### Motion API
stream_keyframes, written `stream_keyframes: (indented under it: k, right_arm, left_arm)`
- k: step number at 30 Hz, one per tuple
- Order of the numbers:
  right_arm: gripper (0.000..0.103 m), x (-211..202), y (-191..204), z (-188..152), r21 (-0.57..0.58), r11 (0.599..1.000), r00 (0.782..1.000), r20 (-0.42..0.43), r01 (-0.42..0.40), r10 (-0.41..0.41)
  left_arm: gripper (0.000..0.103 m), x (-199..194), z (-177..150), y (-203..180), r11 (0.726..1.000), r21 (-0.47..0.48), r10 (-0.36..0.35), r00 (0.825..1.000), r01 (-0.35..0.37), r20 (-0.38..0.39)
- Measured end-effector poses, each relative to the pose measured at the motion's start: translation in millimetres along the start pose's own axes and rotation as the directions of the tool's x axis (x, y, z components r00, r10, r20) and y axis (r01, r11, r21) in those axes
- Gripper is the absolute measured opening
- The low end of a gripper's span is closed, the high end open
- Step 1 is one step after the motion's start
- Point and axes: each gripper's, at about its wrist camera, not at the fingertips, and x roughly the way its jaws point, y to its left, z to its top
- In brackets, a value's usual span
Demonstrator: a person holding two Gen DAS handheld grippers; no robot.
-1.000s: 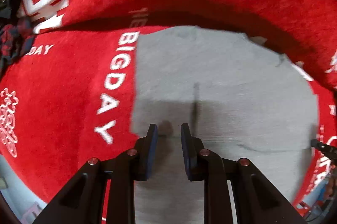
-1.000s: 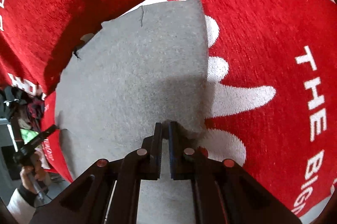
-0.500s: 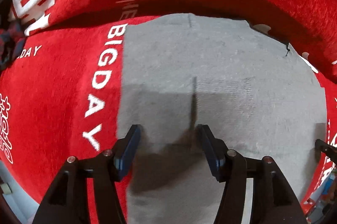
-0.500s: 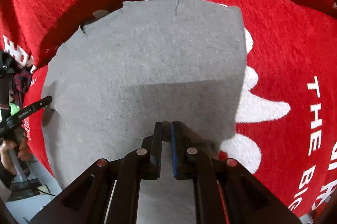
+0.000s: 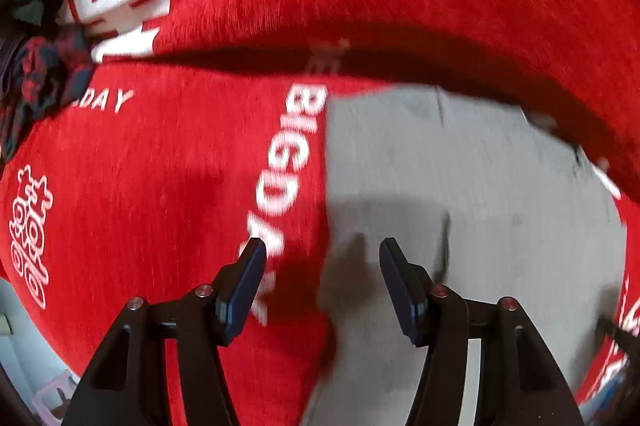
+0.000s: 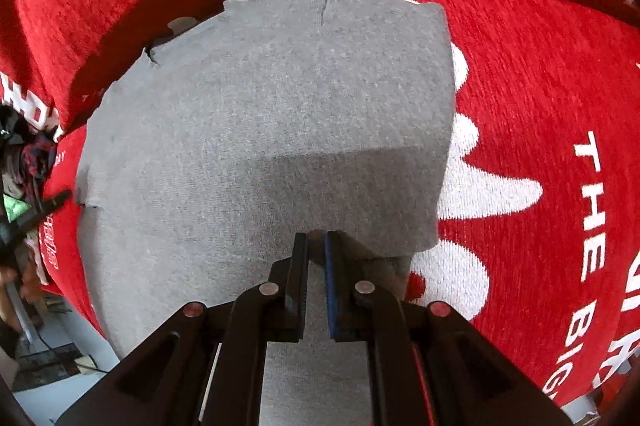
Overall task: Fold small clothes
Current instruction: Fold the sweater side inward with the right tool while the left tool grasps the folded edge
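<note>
A grey cloth (image 6: 260,130) lies folded flat on a red blanket (image 6: 540,114) with white lettering. My right gripper (image 6: 316,246) is shut on the grey cloth's near right part, pinching a fold between its jaws. In the left wrist view the grey cloth (image 5: 460,194) lies to the right. My left gripper (image 5: 322,258) is open and empty, straddling the cloth's left edge just above it.
The red blanket (image 5: 180,166) covers the seat and the raised back behind. A dark red and navy garment (image 5: 44,74) is bunched at the far left. Pale floor (image 6: 52,378) shows past the blanket's near left edge.
My left gripper opened wide, let go of the grey cloth, then shifted left over the cloth's left edge. My right gripper stayed shut on the cloth and moved a little over it.
</note>
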Motion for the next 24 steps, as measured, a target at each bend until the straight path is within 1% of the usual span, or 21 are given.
stream_keyframes:
  k: [1,3,5,6,9,10,13,14,15,16,17,18,19,21,22,24]
  right_arm:
    - [0.008,0.4,0.8,0.2,0.000,1.000,1.000,0.000,0.002,-0.002]
    - [0.008,0.6,1.4,0.1,0.003,1.000,1.000,0.002,0.003,-0.003]
    - [0.008,-0.2,1.5,-1.5,0.006,1.000,1.000,0.002,0.003,-0.003]
    - [0.008,-0.2,1.9,-1.5,0.006,1.000,1.000,0.002,0.004,-0.004]
    - [0.008,0.6,2.5,-0.8,0.008,1.000,1.000,0.002,0.008,-0.009]
    - [0.008,0.7,2.8,-1.0,0.009,1.000,1.000,0.004,0.009,-0.009]
    - [0.008,1.0,2.4,-1.0,0.012,1.000,1.000,0.008,0.007,-0.007]
    - [0.008,0.7,2.0,-1.5,0.014,1.000,1.000,0.010,0.007,-0.007]
    - [0.008,0.4,1.6,-2.0,0.017,1.000,1.000,0.012,0.008,-0.008]
    - [0.008,0.4,1.8,-2.4,0.021,1.000,1.000,0.014,0.011,-0.011]
    - [0.008,0.5,2.4,-2.9,0.023,1.000,1.000,0.016,0.015,-0.016]
    - [0.008,0.7,3.2,-3.1,0.026,0.999,1.000,0.017,0.021,-0.021]
    - [0.008,0.7,3.8,-3.0,0.029,0.999,1.000,0.017,0.025,-0.026]
    - [0.008,1.1,5.6,-2.6,0.029,0.999,0.999,0.013,0.034,-0.035]
    - [0.008,1.9,7.4,-1.8,0.028,0.999,0.999,0.010,0.038,-0.039]
    - [0.008,3.4,10.0,-0.3,0.020,0.999,0.999,0.004,0.047,-0.047]
  left_arm:
    - [0.061,7.6,5.1,1.4,1.000,-0.005,-0.012,1.000,0.012,-0.005]
    - [0.061,26.8,20.5,5.9,0.997,-0.039,-0.074,0.997,0.073,-0.036]
    - [0.061,39.7,34.6,16.1,0.982,-0.103,-0.162,0.986,0.157,-0.040]
    - [0.061,45.1,39.8,21.6,0.975,-0.132,-0.187,0.982,0.181,-0.037]
    - [0.061,61.0,49.6,34.4,0.957,-0.179,-0.241,0.969,0.228,-0.050]
    - [0.061,67.7,51.9,37.4,0.950,-0.187,-0.264,0.962,0.249,-0.062]
    - [0.061,68.1,57.5,36.1,0.952,-0.146,-0.276,0.960,0.268,-0.041]
    - [0.054,66.7,58.2,32.7,0.953,-0.122,-0.285,0.958,0.279,-0.037]
    - [0.021,64.8,57.8,28.5,0.953,-0.092,-0.294,0.955,0.290,-0.033]
    - [0.014,61.3,56.8,21.0,0.960,-0.039,-0.280,0.960,0.278,-0.034]
    - [0.010,55.9,56.4,16.0,0.968,-0.009,-0.250,0.968,0.250,-0.012]
    - [0.009,48.0,55.2,12.3,0.974,0.020,-0.225,0.974,0.225,0.016]
    - [0.009,38.7,53.9,11.5,0.978,0.032,-0.210,0.976,0.208,0.050]
    - [0.009,29.3,50.8,17.1,0.978,0.032,-0.209,0.974,0.207,0.089]
    - [0.009,31.7,48.9,21.3,0.977,0.032,-0.211,0.974,0.209,0.079]
    - [0.009,43.3,45.9,24.9,0.983,0.043,-0.183,0.982,0.181,0.046]
